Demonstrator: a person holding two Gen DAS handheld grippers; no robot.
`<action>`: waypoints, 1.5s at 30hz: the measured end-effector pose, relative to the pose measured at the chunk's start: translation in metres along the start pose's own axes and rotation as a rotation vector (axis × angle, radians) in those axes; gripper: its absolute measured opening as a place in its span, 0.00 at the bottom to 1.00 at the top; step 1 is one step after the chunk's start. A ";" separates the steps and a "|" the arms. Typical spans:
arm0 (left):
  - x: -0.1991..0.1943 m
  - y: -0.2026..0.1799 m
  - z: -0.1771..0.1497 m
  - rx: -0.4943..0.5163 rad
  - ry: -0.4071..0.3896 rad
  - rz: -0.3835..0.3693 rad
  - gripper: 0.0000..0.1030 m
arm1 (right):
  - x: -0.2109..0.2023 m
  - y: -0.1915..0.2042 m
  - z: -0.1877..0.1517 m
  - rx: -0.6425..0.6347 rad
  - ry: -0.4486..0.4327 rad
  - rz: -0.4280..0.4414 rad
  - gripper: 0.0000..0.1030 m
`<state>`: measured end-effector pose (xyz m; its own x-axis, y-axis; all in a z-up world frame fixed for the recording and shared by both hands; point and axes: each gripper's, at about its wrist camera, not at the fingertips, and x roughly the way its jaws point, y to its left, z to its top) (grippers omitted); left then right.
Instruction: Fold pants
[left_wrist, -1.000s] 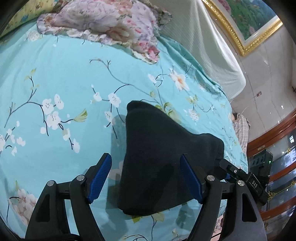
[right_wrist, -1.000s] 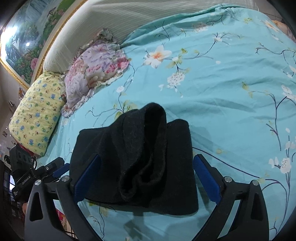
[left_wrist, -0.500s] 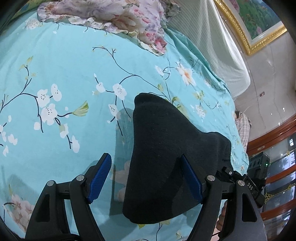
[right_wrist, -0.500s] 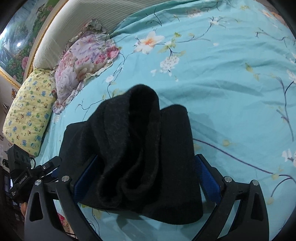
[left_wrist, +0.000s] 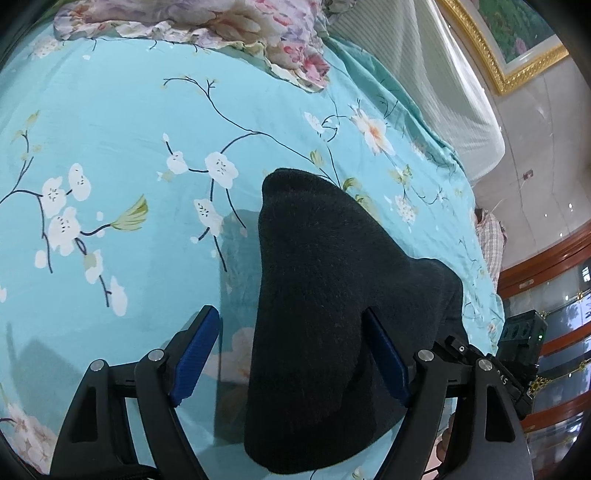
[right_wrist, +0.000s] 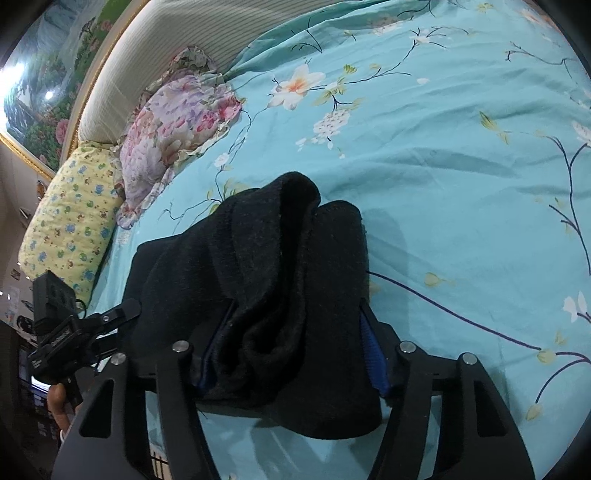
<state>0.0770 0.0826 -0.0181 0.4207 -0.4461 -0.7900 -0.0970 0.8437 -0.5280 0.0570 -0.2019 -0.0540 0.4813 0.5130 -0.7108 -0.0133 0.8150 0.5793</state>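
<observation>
At six o'clock in the right wrist view, the right gripper (right_wrist: 291, 350) had just been closing, and its blue pads (right_wrist: 373, 350) pressed in from both sides on the bunched near end of the black pants (right_wrist: 280, 266), which bulged up between them in thick rolled folds. In the left wrist view the left gripper (left_wrist: 295, 358) stood with its jaws wide apart: the left blue pad (left_wrist: 195, 354) was clear of the cloth, over bare sheet, while the right pad (left_wrist: 388, 358) lay against the side of the pants (left_wrist: 314, 295), so nothing was clamped there. The pants, folded into a thick dark bundle, lay on the turquoise bedsheet (left_wrist: 110, 129) printed with white blossoms and thin dark branches, reaching from six o'clock toward the middle of each view, with a rounded end pointing to twelve o'clock. At eight o'clock in the right wrist view, the other gripper's black body and a hand (right_wrist: 59, 402) holding it showed beside the pants. Farther out, a floral pillow (right_wrist: 177, 122) with pink and lilac flowers lay at ten o'clock, touching a yellow patterned pillow (right_wrist: 70, 221) at nine o'clock. Beyond both rose a pale ribbed headboard (right_wrist: 155, 62), and above it, at eleven o'clock, a gold-framed painting (right_wrist: 40, 92) of flowers hung on the wall.
</observation>
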 end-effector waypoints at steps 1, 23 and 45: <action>0.003 -0.001 0.001 0.000 0.002 0.005 0.78 | 0.000 -0.002 0.000 0.005 -0.001 0.011 0.61; -0.024 -0.040 -0.007 0.149 -0.079 0.000 0.29 | -0.011 0.003 -0.003 -0.018 -0.044 0.071 0.53; -0.113 0.019 0.016 0.068 -0.257 0.059 0.29 | 0.021 0.098 0.020 -0.176 -0.011 0.196 0.50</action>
<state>0.0420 0.1538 0.0660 0.6324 -0.3120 -0.7090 -0.0714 0.8879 -0.4545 0.0832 -0.1166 -0.0042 0.4638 0.6638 -0.5867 -0.2594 0.7350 0.6264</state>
